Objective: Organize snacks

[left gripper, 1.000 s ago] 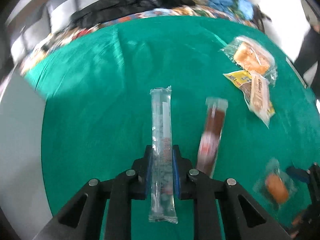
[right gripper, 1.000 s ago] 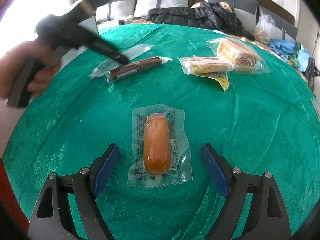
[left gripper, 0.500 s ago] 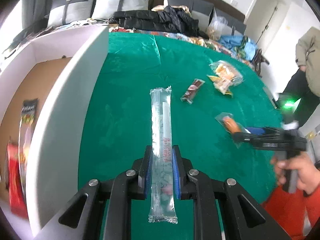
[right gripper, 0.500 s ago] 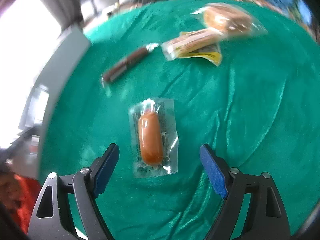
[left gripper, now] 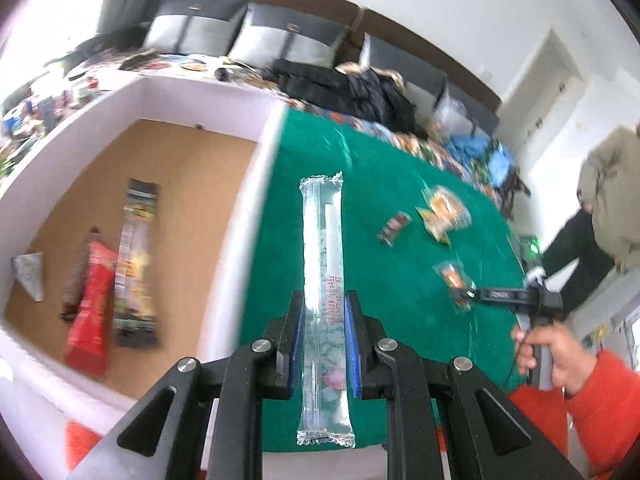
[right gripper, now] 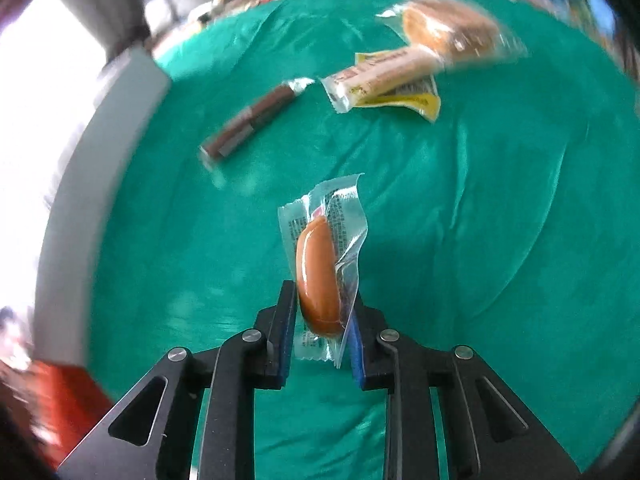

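Left wrist view: since half a second ago my left gripper [left gripper: 323, 322] has swung further toward the white box [left gripper: 256, 184], whose brown floor now fills the left of the view. The jaws remain clamped on the long clear packet [left gripper: 323, 280], which runs straight forward between the blue pads, its far end above the green tablecloth [left gripper: 380, 280] just beside the box wall. Inside the box lie a red packet [left gripper: 89, 300] and a dark printed packet [left gripper: 134, 264], both blurred; their print is unreadable.

Right wrist view: my right gripper [right gripper: 322, 332], open wide around the sausage packet [right gripper: 320, 268] half a second ago, has closed on it. The packet stands on edge between the pads, wrapper crumpled. Beyond lie a brown stick snack [right gripper: 252, 120], a yellow-edged bar [right gripper: 384, 80] and a bun packet [right gripper: 452, 32], smeared by motion.
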### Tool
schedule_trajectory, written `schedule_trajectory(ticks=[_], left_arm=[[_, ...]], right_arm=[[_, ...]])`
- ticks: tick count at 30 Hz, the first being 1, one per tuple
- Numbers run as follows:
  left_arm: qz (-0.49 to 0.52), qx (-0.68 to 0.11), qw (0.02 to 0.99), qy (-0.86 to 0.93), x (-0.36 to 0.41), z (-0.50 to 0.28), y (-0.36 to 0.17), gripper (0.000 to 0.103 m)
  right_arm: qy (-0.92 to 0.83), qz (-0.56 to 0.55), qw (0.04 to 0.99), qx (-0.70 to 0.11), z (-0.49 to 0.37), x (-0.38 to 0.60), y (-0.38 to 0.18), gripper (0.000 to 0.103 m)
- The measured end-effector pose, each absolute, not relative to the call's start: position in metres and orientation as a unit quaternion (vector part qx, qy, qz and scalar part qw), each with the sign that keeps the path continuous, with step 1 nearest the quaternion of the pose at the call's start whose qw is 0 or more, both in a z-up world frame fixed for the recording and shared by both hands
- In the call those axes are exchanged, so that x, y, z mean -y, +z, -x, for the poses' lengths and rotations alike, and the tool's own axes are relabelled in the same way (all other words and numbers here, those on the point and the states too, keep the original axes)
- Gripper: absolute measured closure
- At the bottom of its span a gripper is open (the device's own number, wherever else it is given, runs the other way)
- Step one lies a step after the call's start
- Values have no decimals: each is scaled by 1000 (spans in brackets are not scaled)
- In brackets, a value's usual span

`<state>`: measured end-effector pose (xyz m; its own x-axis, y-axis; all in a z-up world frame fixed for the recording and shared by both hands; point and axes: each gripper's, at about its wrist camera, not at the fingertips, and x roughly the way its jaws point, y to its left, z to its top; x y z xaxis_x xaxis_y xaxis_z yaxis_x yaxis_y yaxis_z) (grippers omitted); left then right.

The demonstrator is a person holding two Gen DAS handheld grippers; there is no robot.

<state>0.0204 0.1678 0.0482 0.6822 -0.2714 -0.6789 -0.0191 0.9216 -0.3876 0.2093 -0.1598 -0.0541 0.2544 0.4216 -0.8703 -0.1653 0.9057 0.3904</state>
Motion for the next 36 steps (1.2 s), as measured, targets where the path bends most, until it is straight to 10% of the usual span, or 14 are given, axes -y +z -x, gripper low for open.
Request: schedule_trajectory(ticks=[15, 17, 18, 20, 36], left_arm=[[159, -419, 884, 136, -335, -40, 33, 82], [164, -428, 875, 157, -344, -41, 23, 41], [167, -427, 871, 174, -348, -38, 20, 28], [168, -410, 876, 191, -352, -26, 21, 20], [120, -375, 918, -53, -139, -23, 64, 6]], right_arm=[[471, -127, 725, -487, -166, -92, 102, 76], [477, -103, 714, -502, -156, -125, 99, 66], [482, -94, 702, -516, -152, -141, 93, 40], [473, -70, 695, -537, -146, -154, 80, 29], [169, 134, 845, -489, -163, 122, -50, 30]])
